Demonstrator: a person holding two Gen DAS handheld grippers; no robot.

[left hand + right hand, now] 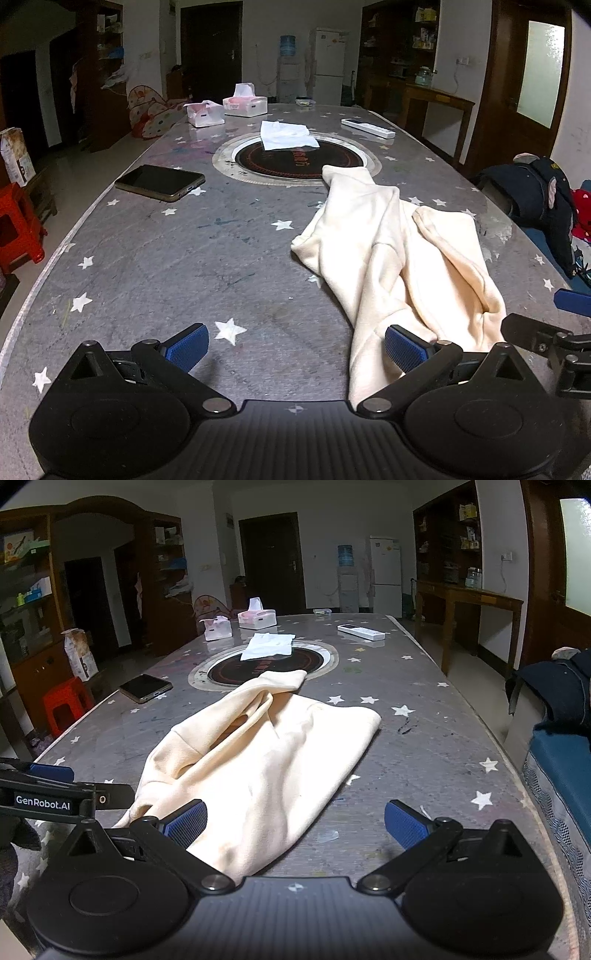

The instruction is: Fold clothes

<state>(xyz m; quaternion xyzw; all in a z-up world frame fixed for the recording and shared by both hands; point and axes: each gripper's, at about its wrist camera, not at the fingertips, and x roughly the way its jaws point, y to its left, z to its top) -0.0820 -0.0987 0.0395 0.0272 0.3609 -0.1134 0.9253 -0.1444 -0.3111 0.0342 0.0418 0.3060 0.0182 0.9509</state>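
A cream sweatshirt (399, 258) lies rumpled on the grey star-patterned table (184, 266), one sleeve stretched toward the round black hob. In the right wrist view the same cream sweatshirt (258, 760) spreads from the near edge to the hob. My left gripper (295, 350) is open, with bare table between its blue pads; its right pad (404, 349) sits against the garment's near hem. My right gripper (295, 825) is open too, and the garment's near edge lies between its fingers, by the left pad (186, 821). A folded white cloth (284, 136) rests on the hob.
A dark phone (159, 182) lies left of centre. Two tissue boxes (245, 105) and a white remote (367, 127) sit at the far end. Dark clothes (535, 192) are piled beyond the right table edge, a red stool (18, 225) stands at the left.
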